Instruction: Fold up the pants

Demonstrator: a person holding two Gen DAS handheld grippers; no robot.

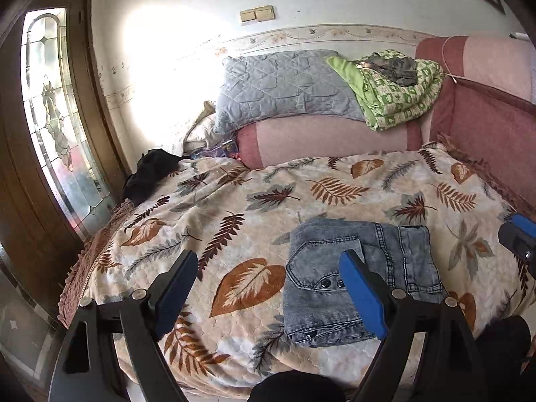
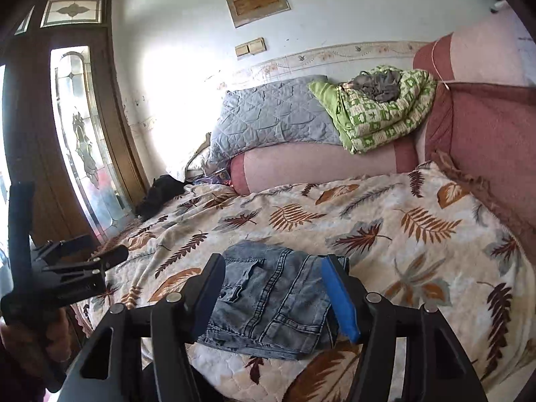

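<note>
faded denim pants (image 1: 360, 278) folded into a squarish bundle on the plush leaf-print blanket (image 1: 234, 221); left gripper (image 1: 268, 288) and right gripper (image 2: 273, 293) both spread wide, grasping nothing.

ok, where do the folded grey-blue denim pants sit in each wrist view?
Left wrist: folded grey-blue denim pants lie lower right of centre on the leaf-print blanket, partly behind the left hand-held gripper's right finger.
Right wrist: pants lie bottom centre, between the right hand-held gripper's open fingers.
Shared landmark: green patterned folded quilt on the pink bolster, upper right in both.
</note>
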